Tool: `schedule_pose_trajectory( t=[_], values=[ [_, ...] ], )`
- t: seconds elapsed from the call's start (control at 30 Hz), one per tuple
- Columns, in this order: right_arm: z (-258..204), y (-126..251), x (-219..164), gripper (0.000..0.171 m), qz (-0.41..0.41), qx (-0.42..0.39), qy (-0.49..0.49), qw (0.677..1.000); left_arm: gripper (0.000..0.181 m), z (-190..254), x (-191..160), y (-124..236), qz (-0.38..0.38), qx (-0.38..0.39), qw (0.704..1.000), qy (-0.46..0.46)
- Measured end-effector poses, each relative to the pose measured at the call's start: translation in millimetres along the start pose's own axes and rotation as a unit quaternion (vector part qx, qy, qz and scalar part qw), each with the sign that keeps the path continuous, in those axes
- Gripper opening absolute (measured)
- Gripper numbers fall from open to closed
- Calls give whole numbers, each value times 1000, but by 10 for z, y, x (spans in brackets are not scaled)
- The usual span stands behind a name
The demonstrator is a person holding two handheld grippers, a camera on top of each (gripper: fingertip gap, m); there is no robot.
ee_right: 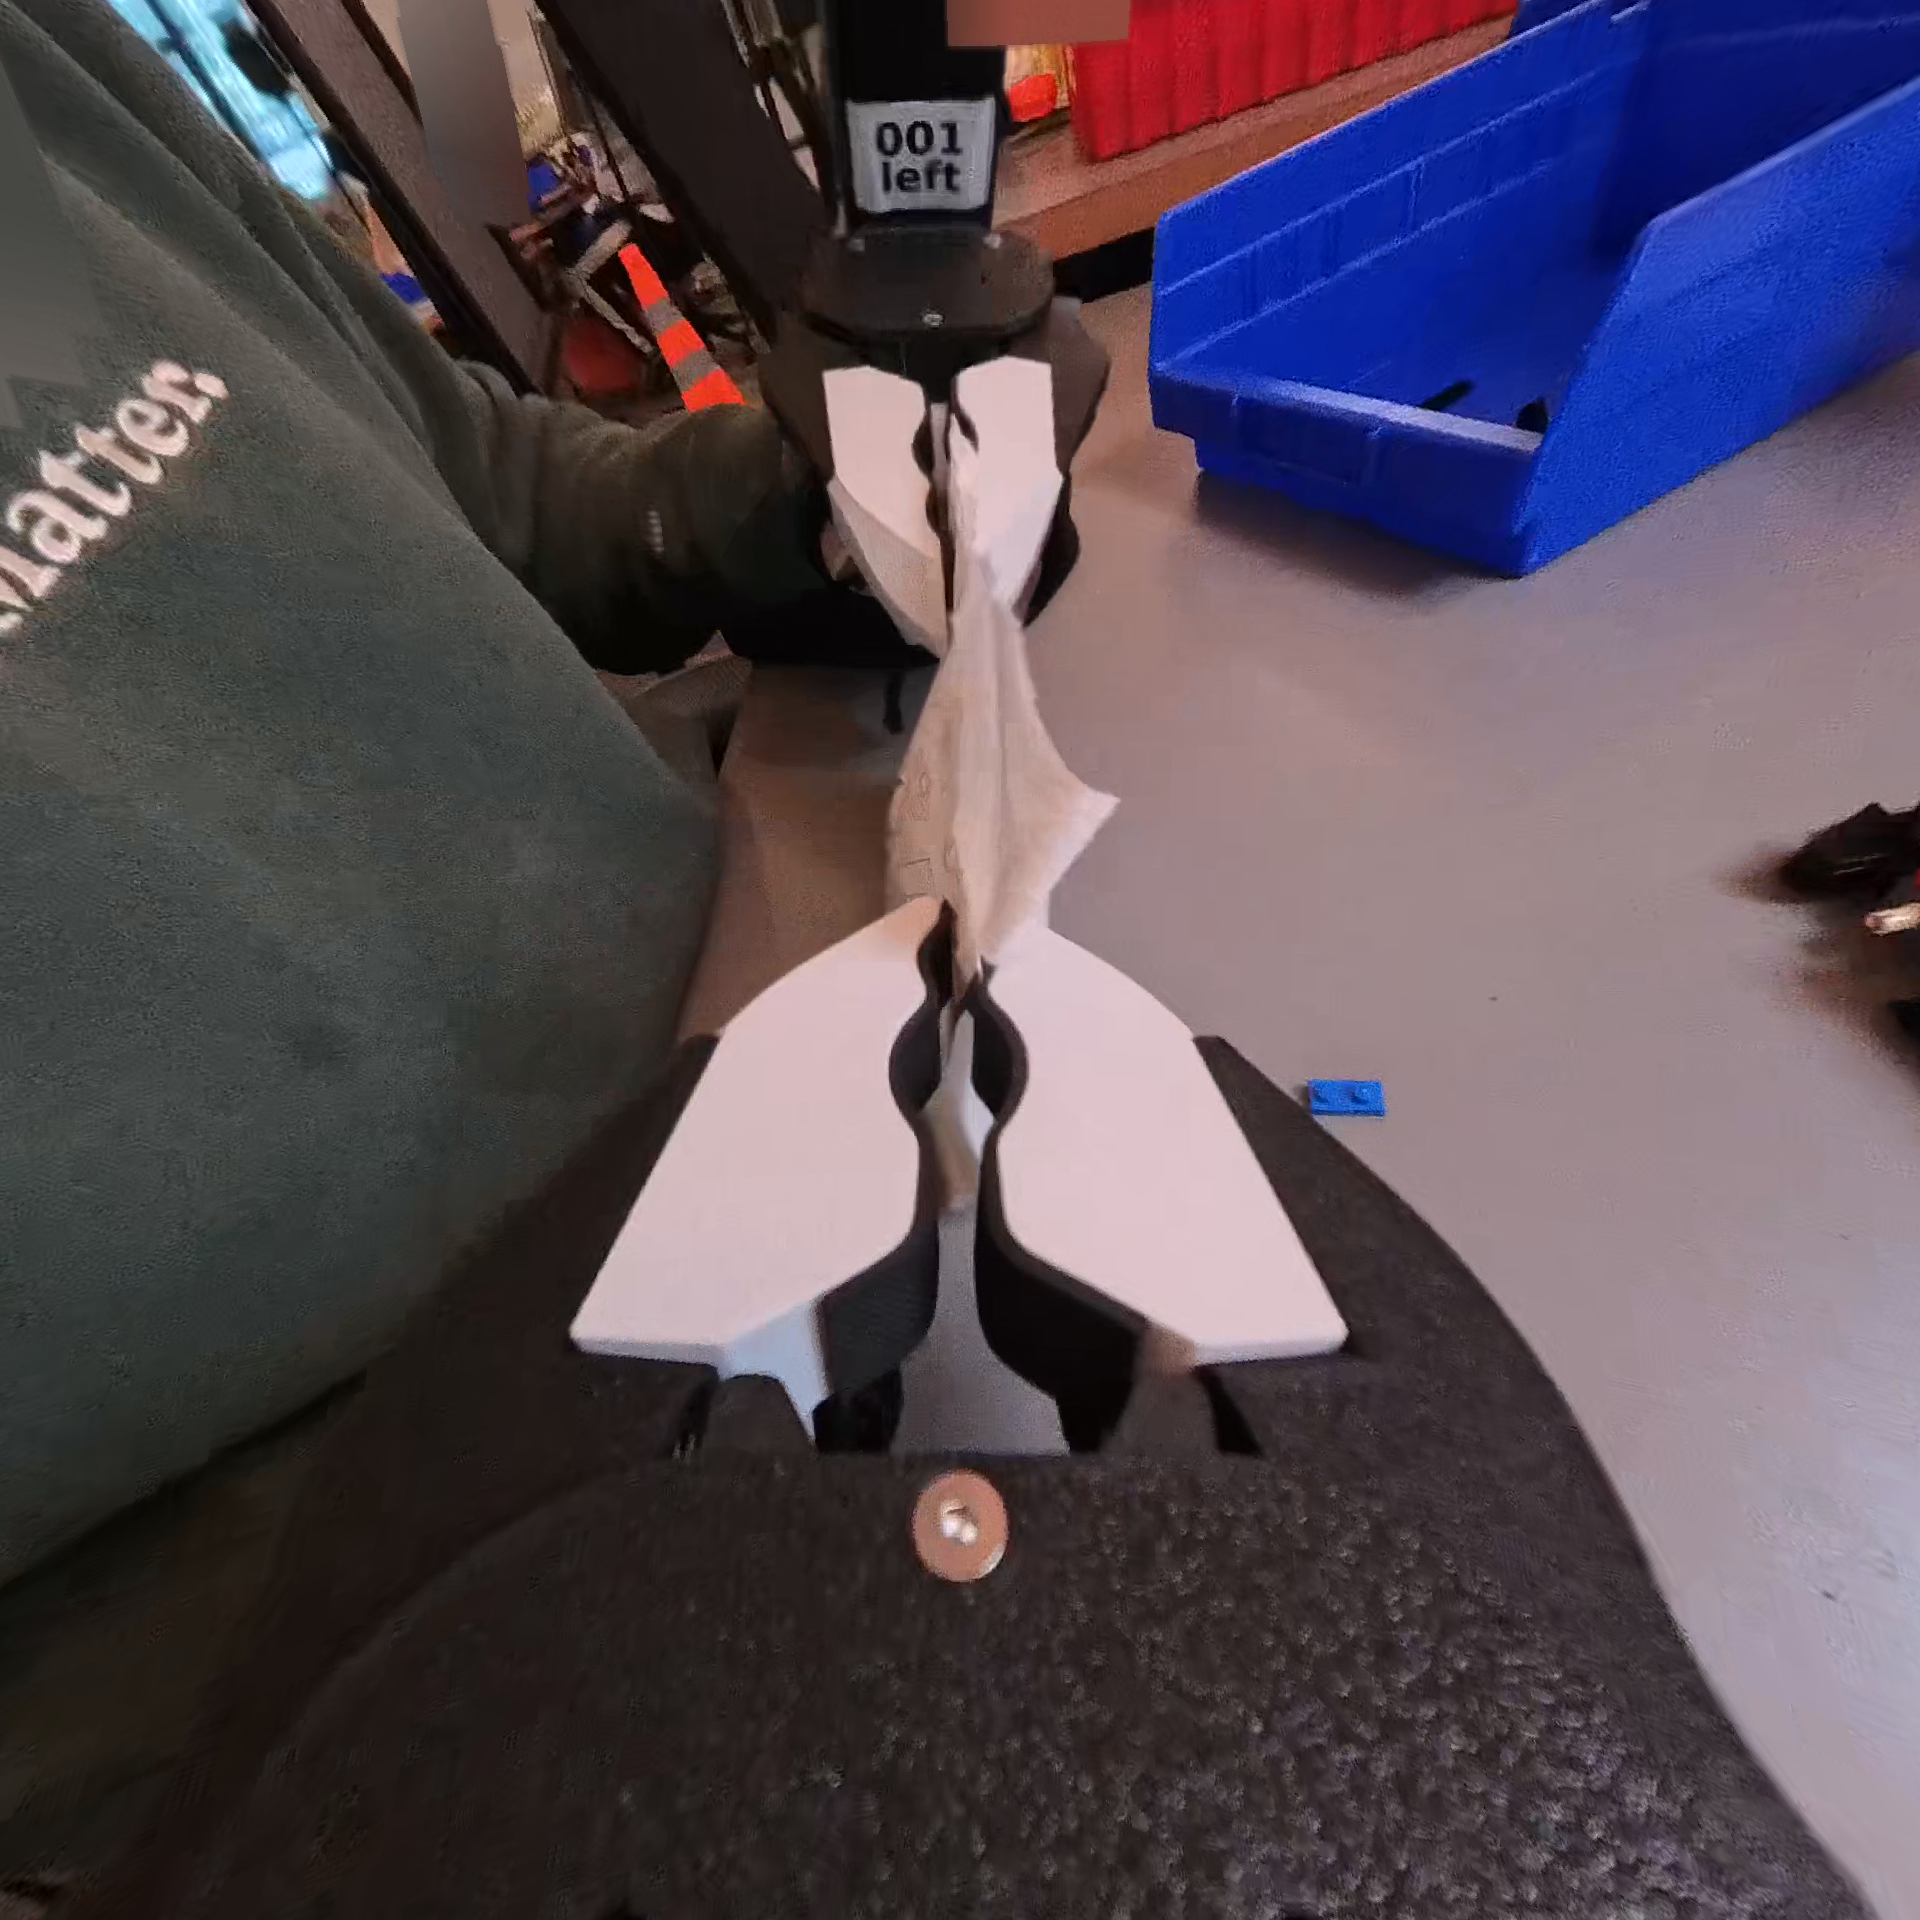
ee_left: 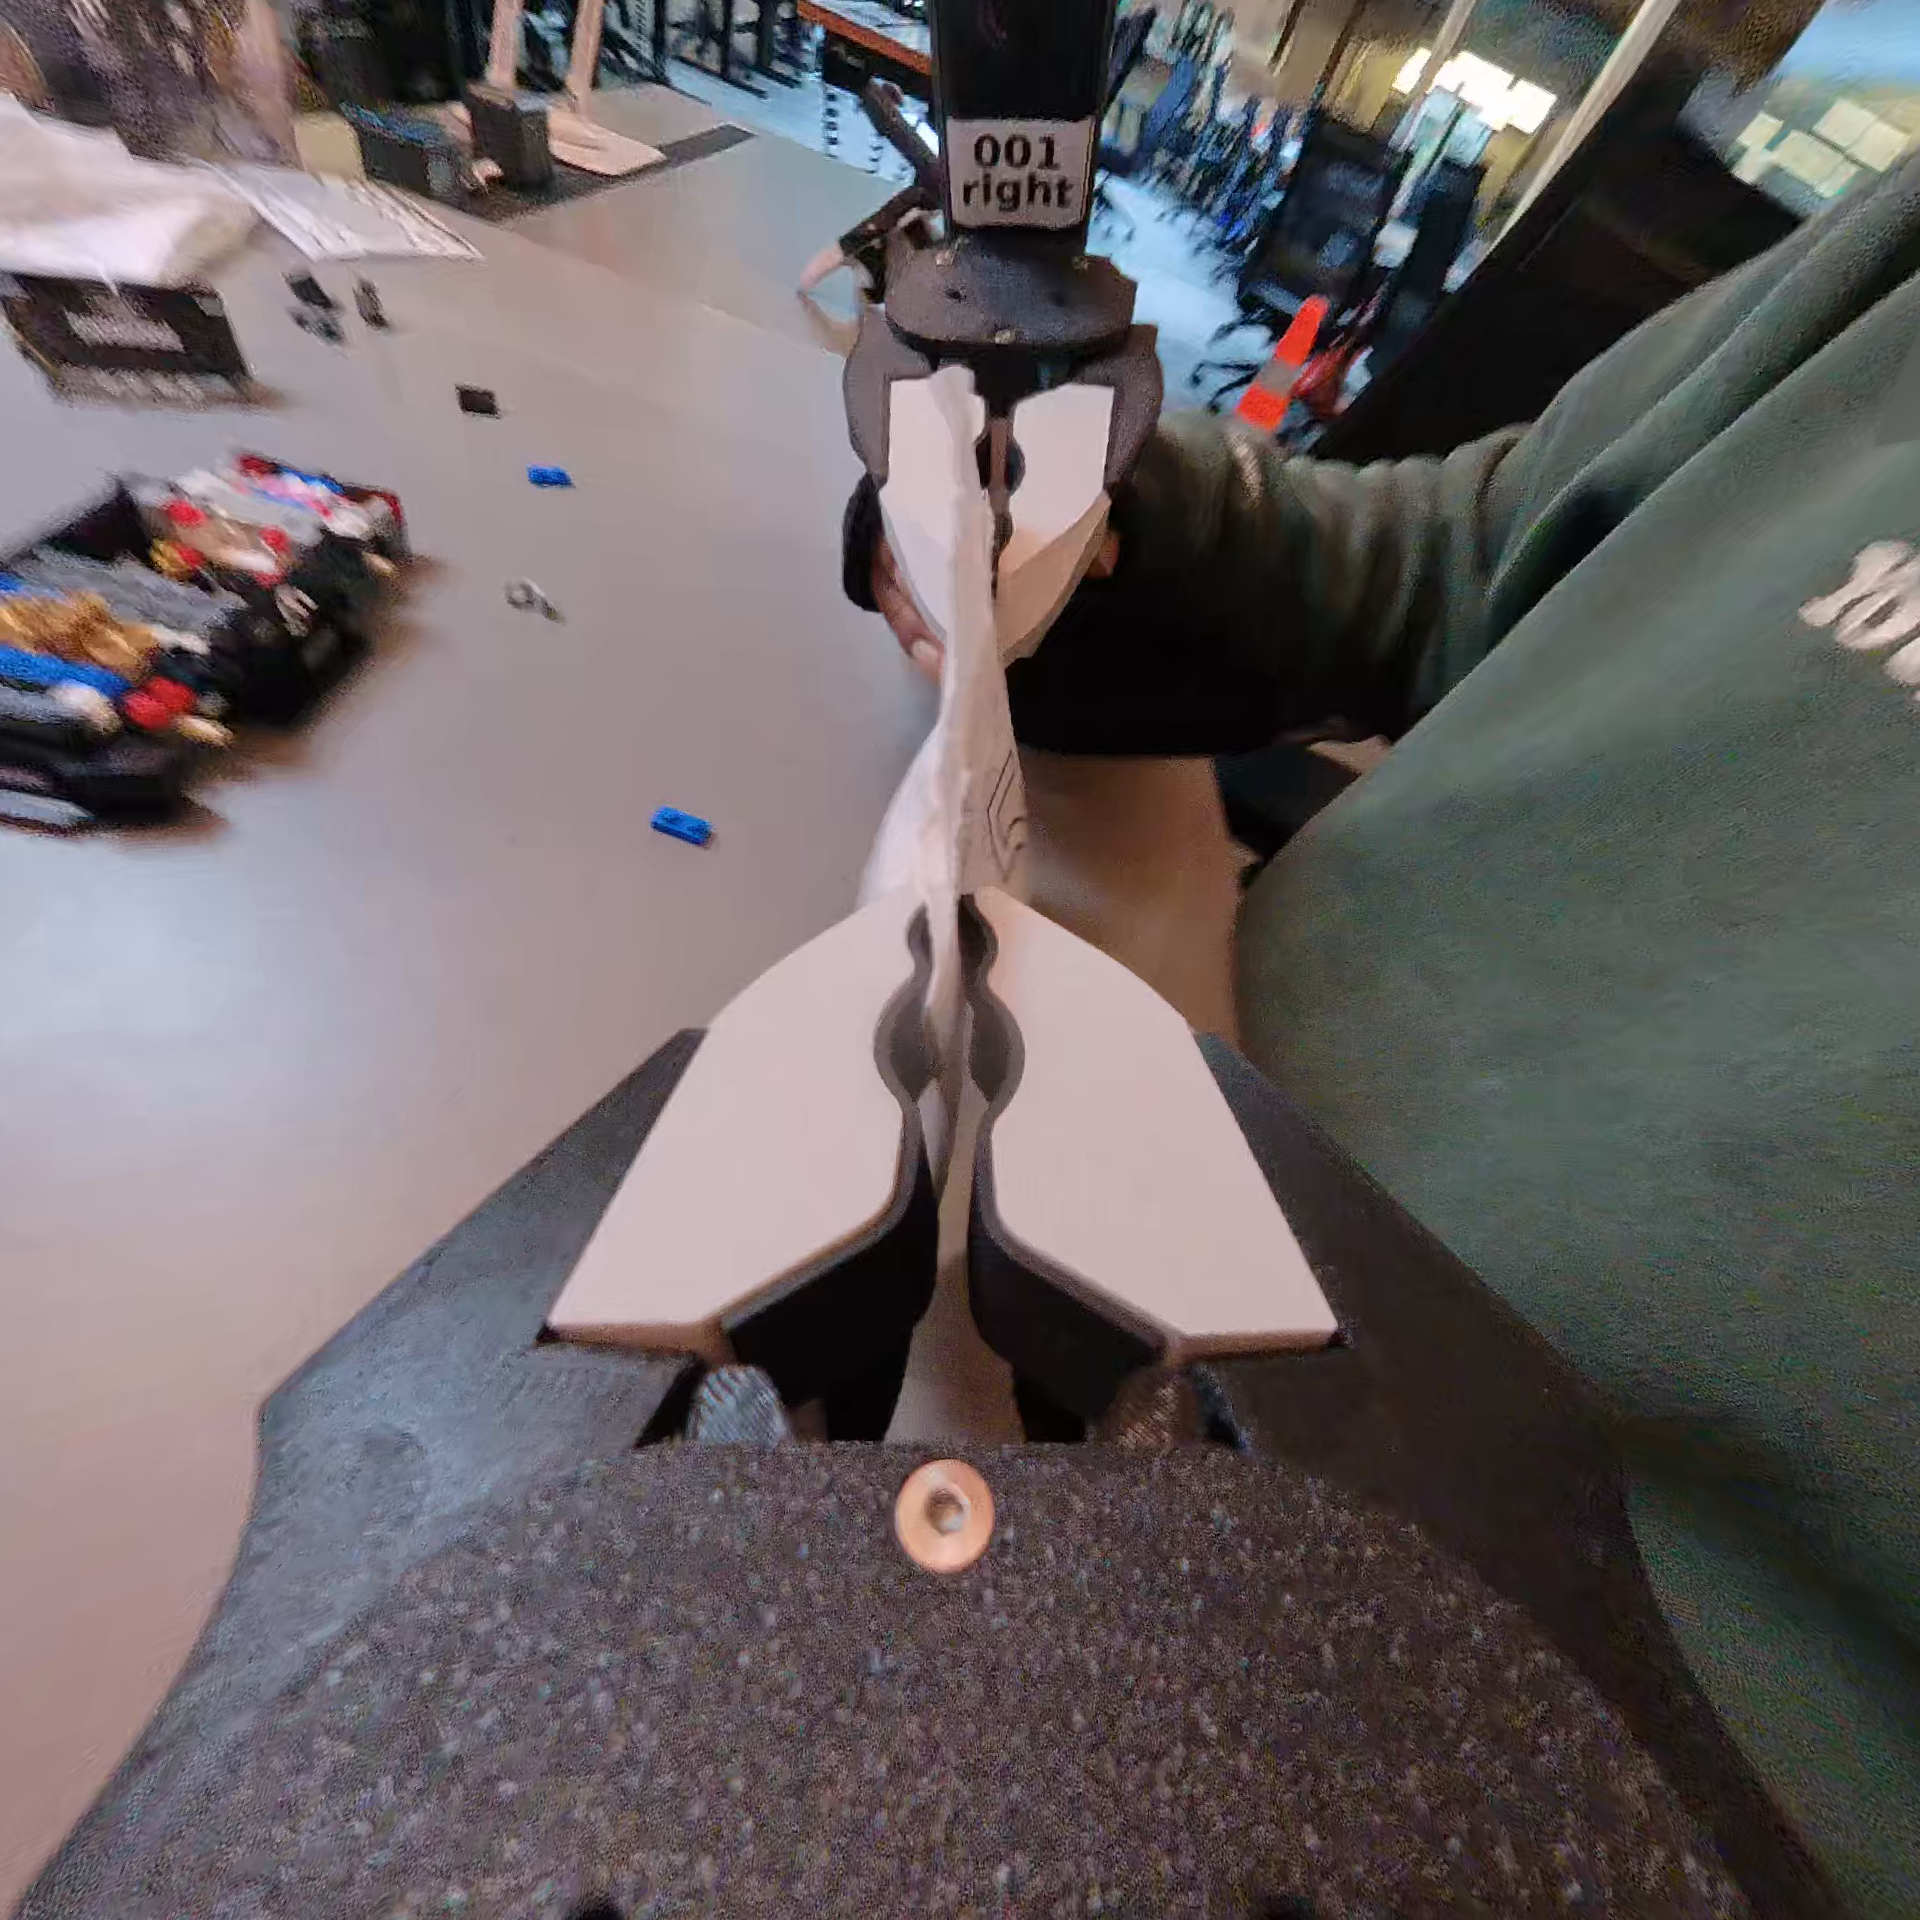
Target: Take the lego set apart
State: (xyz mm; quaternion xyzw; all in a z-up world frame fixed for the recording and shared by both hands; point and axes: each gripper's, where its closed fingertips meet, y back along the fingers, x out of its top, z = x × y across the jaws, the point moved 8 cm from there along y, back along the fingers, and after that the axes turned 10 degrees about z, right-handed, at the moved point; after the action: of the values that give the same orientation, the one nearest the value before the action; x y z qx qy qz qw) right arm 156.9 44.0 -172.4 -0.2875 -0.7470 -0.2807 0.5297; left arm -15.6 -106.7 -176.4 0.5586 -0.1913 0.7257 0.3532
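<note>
A crumpled white paper sheet (ee_left: 971,727) is stretched in the air between my two grippers. My left gripper (ee_left: 948,914) is shut on its near end, and my right gripper (ee_left: 982,623), facing it, is shut on the far end. In the right wrist view the paper (ee_right: 987,790) runs from my right gripper (ee_right: 951,935) to the left gripper (ee_right: 961,613). The lego set (ee_left: 156,623), a dark build with red, blue and gold parts, lies blurred on the grey table (ee_left: 468,1039) to the left; its edge (ee_right: 1860,873) shows at far right.
Loose blue plates (ee_left: 681,824) (ee_left: 549,476) (ee_right: 1347,1097), a black piece (ee_left: 477,400) and a small grey piece (ee_left: 530,597) lie on the table. A blue bin (ee_right: 1507,312) stands at the back. A person in a green sweatshirt (ee_left: 1610,935) is close beside the grippers. About 9 cm separates my left fingertips from my right. The small grey piece (ee_left: 530,597) sits 20 cm or so from the ends of my right fingers.
</note>
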Motion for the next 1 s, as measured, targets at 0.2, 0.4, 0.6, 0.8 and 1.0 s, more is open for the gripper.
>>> schedule_pose_trajectory(
  t=[0.2,0.4,0.6,0.8,1.0],
  values=[
    [-29,-29,48,17,-13,-27,10,999,1,-56,-94,-26,-20,4,999,32],
    [-50,34,119,0,-5,-37,-12,999,1,-54,-69,5,23,-43,996,80],
    [0,7,-26,0,-2,-34,-198,980,1,-40,-144,58,5,-56,991,122],
    [-300,131,469,37,16,-144,130,981,1,-127,-64,51,18,-25,986,162],
    [-482,-301,255,51,-231,-172,373,882,1,-122,-19,-37,5,-40,986,160]
  ],
)
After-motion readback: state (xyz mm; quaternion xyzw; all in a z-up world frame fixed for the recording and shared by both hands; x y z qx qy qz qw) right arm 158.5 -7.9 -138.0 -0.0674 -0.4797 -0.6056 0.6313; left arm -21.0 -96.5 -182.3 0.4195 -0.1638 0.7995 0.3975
